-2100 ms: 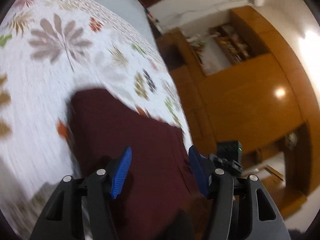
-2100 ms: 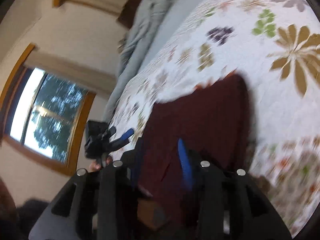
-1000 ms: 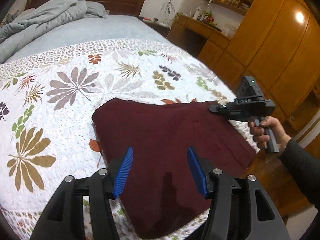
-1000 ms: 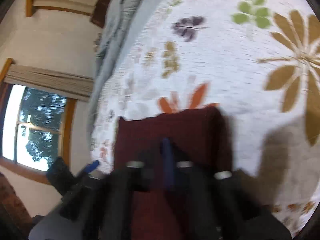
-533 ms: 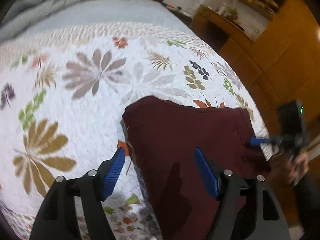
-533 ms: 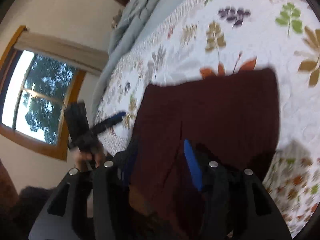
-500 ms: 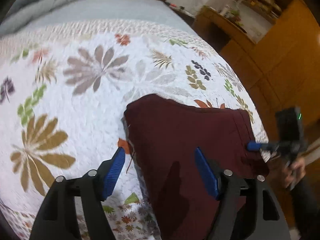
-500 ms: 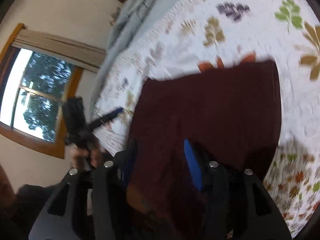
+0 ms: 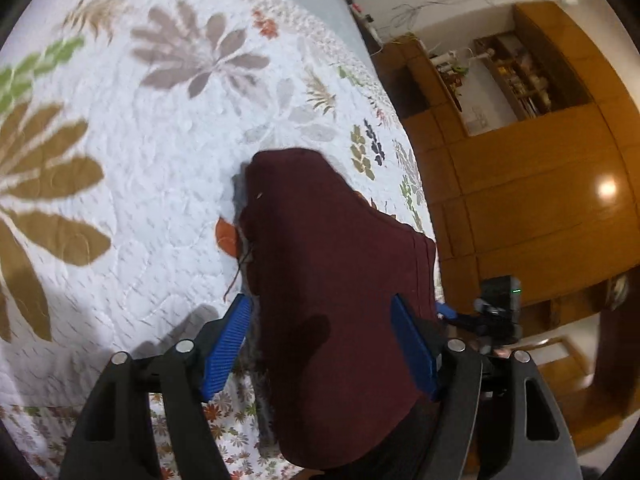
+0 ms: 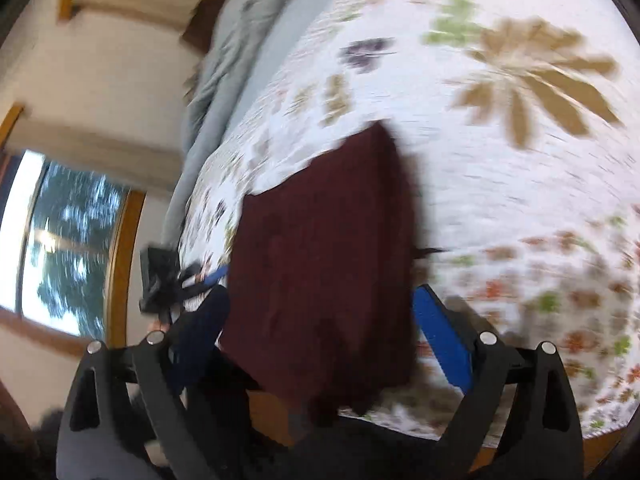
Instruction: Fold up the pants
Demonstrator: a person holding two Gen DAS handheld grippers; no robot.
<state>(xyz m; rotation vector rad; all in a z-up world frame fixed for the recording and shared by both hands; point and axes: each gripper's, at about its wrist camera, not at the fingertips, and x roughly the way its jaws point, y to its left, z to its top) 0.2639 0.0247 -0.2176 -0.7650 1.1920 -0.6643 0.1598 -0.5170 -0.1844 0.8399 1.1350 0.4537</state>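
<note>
Dark maroon pants (image 9: 332,280) lie folded on a white floral quilt (image 9: 140,160), their near end hanging over the bed's edge. My left gripper (image 9: 320,344) hovers open over that near end, its blue pads (image 9: 228,340) straddling the cloth without pressing it. In the blurred right wrist view the pants (image 10: 320,248) run away from me. My right gripper (image 10: 320,336) is opening wide above them, with the cloth below the gap and not pinched. Each gripper shows in the other's view: the right gripper (image 9: 496,312) off the bed's right edge, the left gripper (image 10: 164,280) at the left.
Orange wooden wardrobes (image 9: 540,200) and a cluttered shelf (image 9: 500,76) stand beyond the bed's right side. A grey duvet (image 10: 224,60) is bunched at the head of the bed. A window (image 10: 60,248) with a wooden frame is on the left wall.
My right gripper went from shut on the pants' edge to wide open and drew back. My left gripper rolled, sank toward the pants' near end and spread its jaws wider.
</note>
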